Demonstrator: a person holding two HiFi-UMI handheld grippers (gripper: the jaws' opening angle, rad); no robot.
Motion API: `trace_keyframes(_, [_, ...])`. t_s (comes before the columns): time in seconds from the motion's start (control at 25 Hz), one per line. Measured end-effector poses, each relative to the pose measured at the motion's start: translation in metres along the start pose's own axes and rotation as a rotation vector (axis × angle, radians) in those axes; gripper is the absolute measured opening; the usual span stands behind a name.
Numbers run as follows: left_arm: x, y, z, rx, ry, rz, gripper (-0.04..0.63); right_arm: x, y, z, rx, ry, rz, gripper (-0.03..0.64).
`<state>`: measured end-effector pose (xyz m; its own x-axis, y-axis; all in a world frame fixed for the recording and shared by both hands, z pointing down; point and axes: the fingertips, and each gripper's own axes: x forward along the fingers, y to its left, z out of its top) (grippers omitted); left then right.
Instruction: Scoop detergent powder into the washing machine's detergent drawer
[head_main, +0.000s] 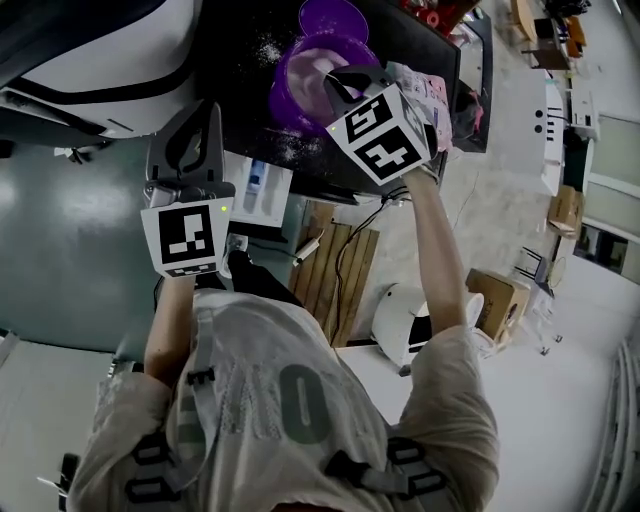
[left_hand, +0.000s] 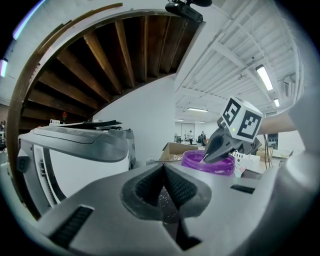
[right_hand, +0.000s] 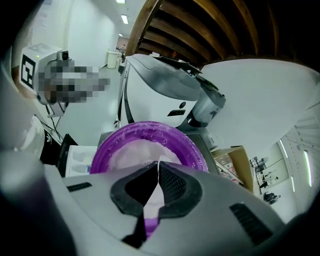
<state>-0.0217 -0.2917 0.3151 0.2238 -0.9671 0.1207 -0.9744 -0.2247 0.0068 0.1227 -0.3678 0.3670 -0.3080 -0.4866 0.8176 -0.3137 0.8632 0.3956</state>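
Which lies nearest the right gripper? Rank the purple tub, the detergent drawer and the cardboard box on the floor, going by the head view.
1. Purple tub, at the right gripper tips, upper middle.
2. Detergent drawer, lower left, pulled open.
3. Cardboard box, far lower right, on the floor.

The bowl (head_main: 283, 85) is purple, holding white powder (right_hand: 132, 155); the marker cubes (head_main: 187, 238) are white with black square patterns. The washing machine (right_hand: 160, 95) is white with grey trim; the countertop (head_main: 240, 40) is black.
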Motion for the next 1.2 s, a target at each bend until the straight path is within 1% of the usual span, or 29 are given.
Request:
trace_keyframes(0.12, [-0.002,0.001,-0.001,0.000,0.002,-0.003,0.020,-0.001,0.010,-0.001,0.032,0.010,0.055,0.011])
trace_keyframes(0.24, [-0.003,0.000,0.001,0.000,-0.003,-0.011,0.020,-0.005,0.014,-0.001,0.084,0.009,0.080,0.011])
trace_keyframes(0.48, [-0.002,-0.003,0.006,-0.001,-0.015,-0.023,0.020,-0.013,0.013,-0.003,0.258,-0.018,0.129,0.011])
trace_keyframes(0.76, [-0.001,-0.008,0.014,0.018,-0.026,-0.033,0.020,-0.026,-0.004,-0.005,0.575,-0.119,0.162,0.011])
trace_keyframes(0.92, [-0.002,-0.012,0.018,0.030,-0.031,-0.039,0.020,-0.036,-0.014,-0.007,0.781,-0.187,0.199,0.011])
trace_keyframes(1.08, [-0.003,-0.017,0.024,0.047,-0.038,-0.050,0.020,-0.047,-0.020,-0.009,0.992,-0.289,0.254,0.011])
trace_keyframes(1.2, [-0.003,-0.022,0.031,0.063,-0.047,-0.061,0.020,-0.058,-0.024,-0.009,1.134,-0.399,0.306,0.011])
